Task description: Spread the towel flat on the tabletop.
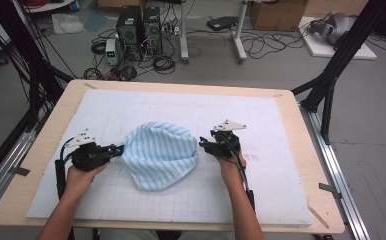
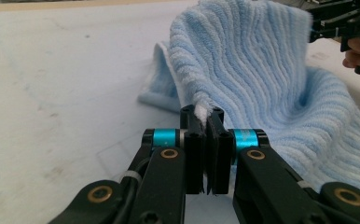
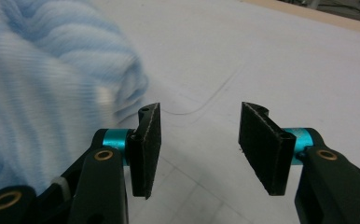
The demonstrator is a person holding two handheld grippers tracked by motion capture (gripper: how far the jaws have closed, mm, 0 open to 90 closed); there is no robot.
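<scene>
**Ana:** Tongs first: the left gripper [image 1: 115, 148] is clamped on the light blue towel [image 1: 158, 155], at its left edge. Its own view shows a white tuft of the hem pinched between the two black pads [image 2: 220, 140], which meet with no gap.

**Ben:** And the right gripper [image 1: 201, 144]?

**Ana:** Jaws apart, nothing between them. In the right gripper view the towel sits just left of the left pad [image 3: 151, 147], blurred, not pressed by it.

**Ben:** Any writing or labels?

**Ana:** None I can read. Faint pencil-like lines and a grid mark the mat, no words.

**Ben:** Big things, then?

**Ana:** Grey floor with tangled cables, two dark computer towers [image 1: 138, 25], a cardboard box [image 1: 278, 14] and black frame legs, seen from the high view. Next the light wooden table [image 1: 51, 135], then the pale blue mat [image 1: 261, 120] covering most of it, then the towel heaped near the mat's middle between both grippers.

**Ben:** What do the gripper views add?

**Ana:** The left one shows the towel's ribbed stripes and that it is lifted into a standing fold from the pinched edge, with the other hand's gripper [image 2: 322, 28] at its far side.
</scene>
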